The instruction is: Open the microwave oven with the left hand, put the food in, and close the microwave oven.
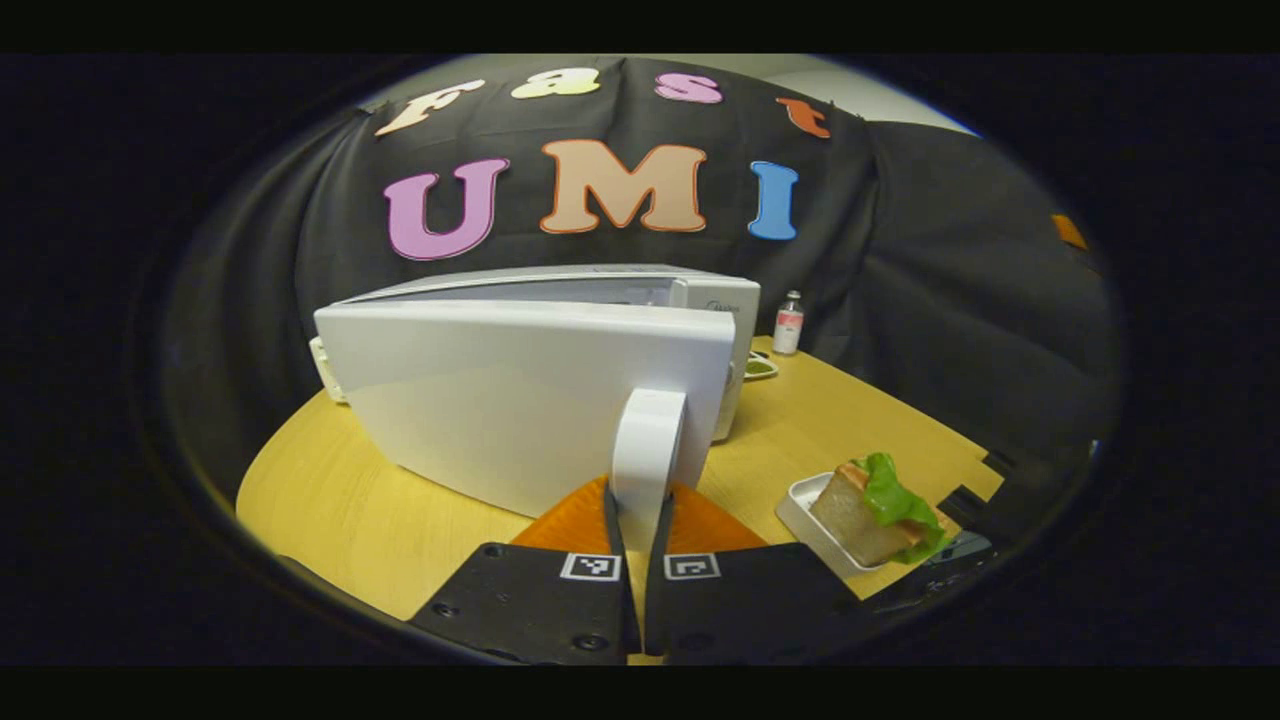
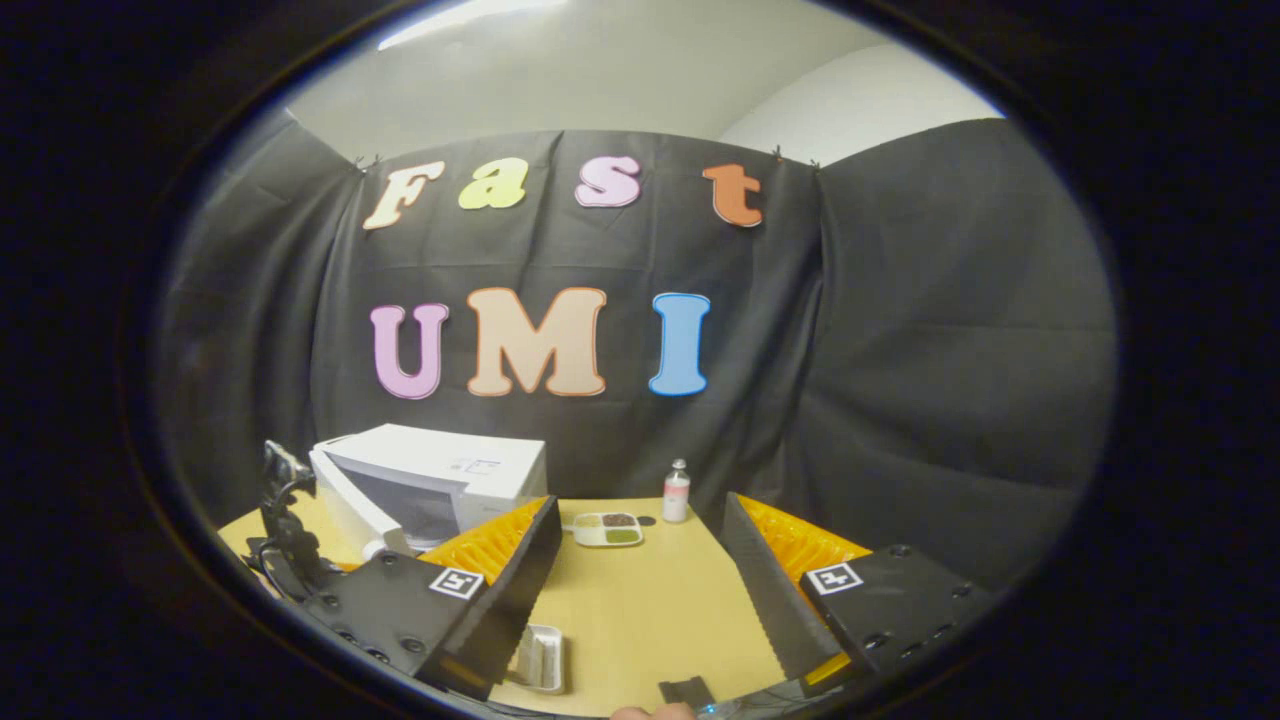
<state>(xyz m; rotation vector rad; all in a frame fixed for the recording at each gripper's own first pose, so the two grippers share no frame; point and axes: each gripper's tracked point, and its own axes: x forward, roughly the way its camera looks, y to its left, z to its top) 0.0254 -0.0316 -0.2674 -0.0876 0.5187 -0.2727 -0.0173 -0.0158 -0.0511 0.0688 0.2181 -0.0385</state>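
Microwave oven (image 1: 560, 330) of white metal sits far left on the yellow wooden table (image 1: 330, 500) — my left gripper (image 1: 637, 530) pinches its white door handle (image 1: 645, 450). I swing wide, steadily. My right gripper (image 2: 640, 580) gapes empty — sandwich (image 1: 875, 510) waits near right.

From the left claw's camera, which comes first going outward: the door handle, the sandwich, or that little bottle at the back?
1. Microwave door handle: pinched between the left claw's fingers, dead centre.
2. Sandwich: in its white tray on the table, lower right.
3. Small bottle: at the table's far edge by the black cloth, beyond the microwave.
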